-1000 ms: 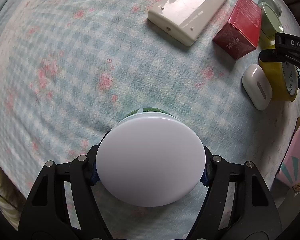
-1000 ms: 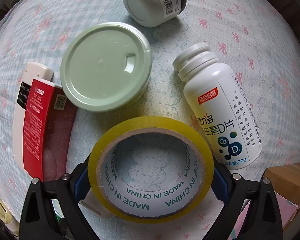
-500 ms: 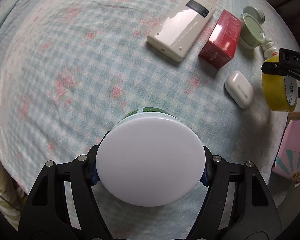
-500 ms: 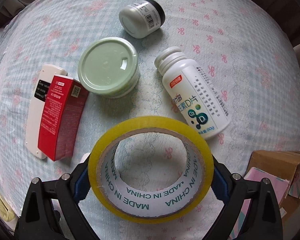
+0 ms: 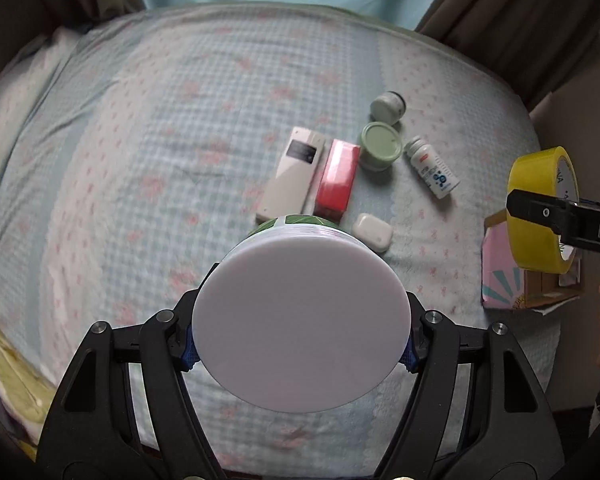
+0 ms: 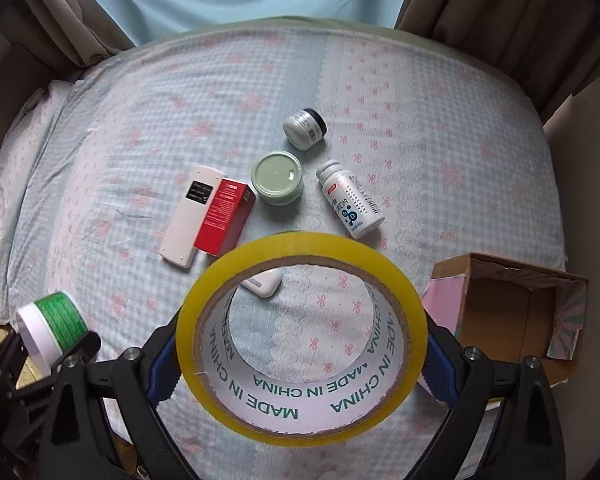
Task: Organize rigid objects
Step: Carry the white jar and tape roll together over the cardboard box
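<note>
My left gripper (image 5: 300, 346) is shut on a green jar with a white lid (image 5: 300, 320), held high above the bed; the jar also shows in the right wrist view (image 6: 52, 330). My right gripper (image 6: 300, 352) is shut on a yellow tape roll (image 6: 300, 256), also raised; the roll shows in the left wrist view (image 5: 540, 208). On the bed lie a white remote (image 6: 190, 216), a red box (image 6: 224, 218), a pale green lidded tin (image 6: 277, 178), a small grey jar (image 6: 305, 134), a white pill bottle (image 6: 350, 204) and a white earbud case (image 5: 372, 232).
An open cardboard box with pink sides (image 6: 516, 320) stands at the bed's right edge, below the tape roll in the left wrist view (image 5: 504, 272). The checked bedsheet (image 6: 100, 160) spreads to the left. Brown curtains (image 6: 520, 12) hang behind the bed.
Both grippers have pulled up and back from the bed with their objects still held. The items on the bed look much smaller and the whole bed is in view.
</note>
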Demonstrator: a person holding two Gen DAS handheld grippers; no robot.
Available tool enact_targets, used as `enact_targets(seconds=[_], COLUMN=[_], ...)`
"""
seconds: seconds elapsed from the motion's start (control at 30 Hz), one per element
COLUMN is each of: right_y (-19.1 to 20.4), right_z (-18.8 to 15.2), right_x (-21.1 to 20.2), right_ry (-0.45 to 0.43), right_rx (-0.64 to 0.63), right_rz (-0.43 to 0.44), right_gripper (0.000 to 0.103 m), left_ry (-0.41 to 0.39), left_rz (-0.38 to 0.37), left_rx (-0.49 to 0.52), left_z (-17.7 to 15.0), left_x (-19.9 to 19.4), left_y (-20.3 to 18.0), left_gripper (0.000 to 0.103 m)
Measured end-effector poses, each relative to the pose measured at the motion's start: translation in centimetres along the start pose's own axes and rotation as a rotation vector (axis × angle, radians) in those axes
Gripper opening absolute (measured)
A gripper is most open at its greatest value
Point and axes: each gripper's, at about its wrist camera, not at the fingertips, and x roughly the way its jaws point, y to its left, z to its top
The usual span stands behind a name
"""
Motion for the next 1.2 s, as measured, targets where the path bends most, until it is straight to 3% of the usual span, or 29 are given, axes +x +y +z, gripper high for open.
enact_targets(seconds=[0.3,0.63,0.97,1.2], right_y=[-2.3,-14.2,-28.3,-35.0], right_z=[-2.1,-3.7,-6.5,-6.9], right_x=[-8.5,-14.0,-13.3,-9.0], right_ry=[-0.113,-0.194,-0.139,-0.038], right_rx=[0.045,0.155,0.287,0.342], right_rz=[0.009,-0.052,-0.140,-0.135], right_gripper=[0.096,0.096,0.096,0.096], left_ry=[-0.081,-0.142,-0.058,0.046], left_rz=[-0.082,-0.199,-0.301,-0.266], left_rx=[0.273,0.411,0.502,0.546], left_z=[4.0,4.7,3.7,1.8], left_x=[-6.8,-9.1,-5.5,0.1], left_y=[-7.4,-22.0,-37.7,-44.0], left_gripper=[0.068,0.068,0.068,0.068])
